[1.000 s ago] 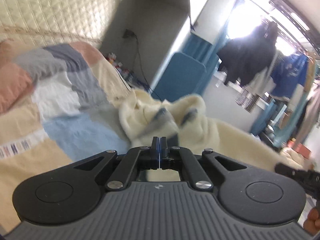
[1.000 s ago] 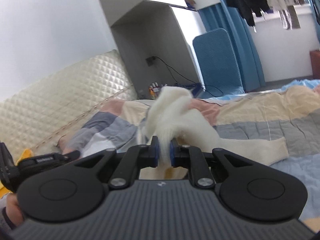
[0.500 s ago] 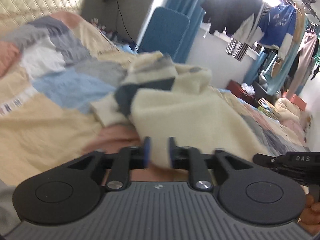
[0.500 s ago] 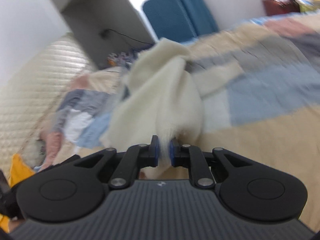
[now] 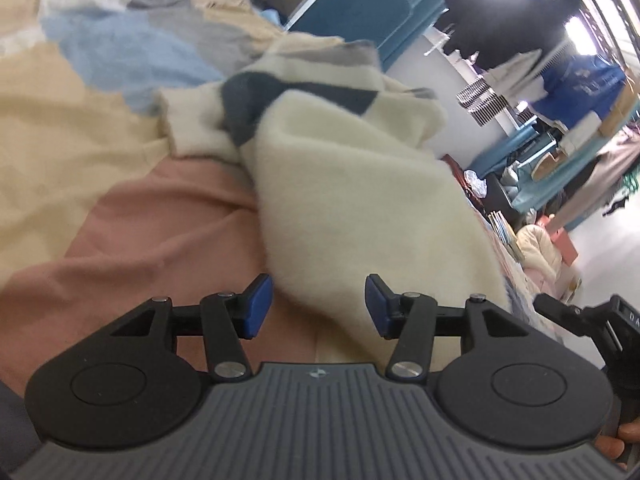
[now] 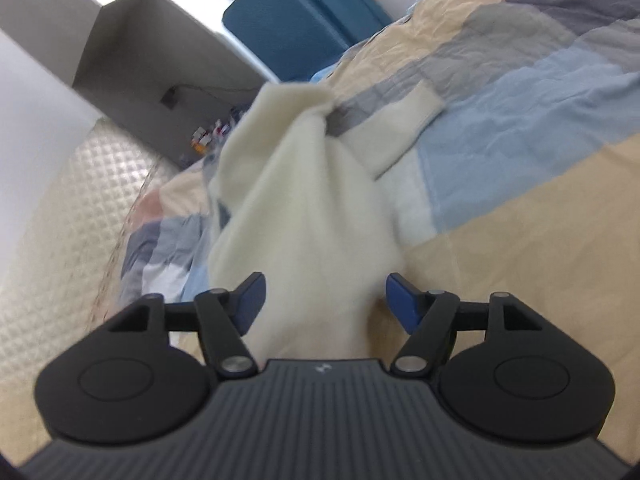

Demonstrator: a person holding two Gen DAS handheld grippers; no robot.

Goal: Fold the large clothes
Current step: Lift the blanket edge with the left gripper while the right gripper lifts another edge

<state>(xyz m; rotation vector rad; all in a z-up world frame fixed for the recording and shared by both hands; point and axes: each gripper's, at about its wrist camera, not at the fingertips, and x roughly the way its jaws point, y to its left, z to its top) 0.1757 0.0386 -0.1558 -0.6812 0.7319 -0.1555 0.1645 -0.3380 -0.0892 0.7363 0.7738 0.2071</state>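
Cream fleece garment [image 5: 360, 184] lies bunched on the bed [image 5: 152, 216], on the patchwork cover, dark blue patch showing near the top of the heap. Left tool [image 5: 318, 306] is spread wide, gripping nothing, fleece edge sitting between its blue pads. Right tool [image 6: 324, 300] likewise released, cloth loose between its fingers. One sleeve [image 6: 400, 128] trails out flat to the side. Progress looks early: garment laid down but crumpled, no neat fold visible, smoothing and folding left. No baskets or boxes holding anything can be made out.
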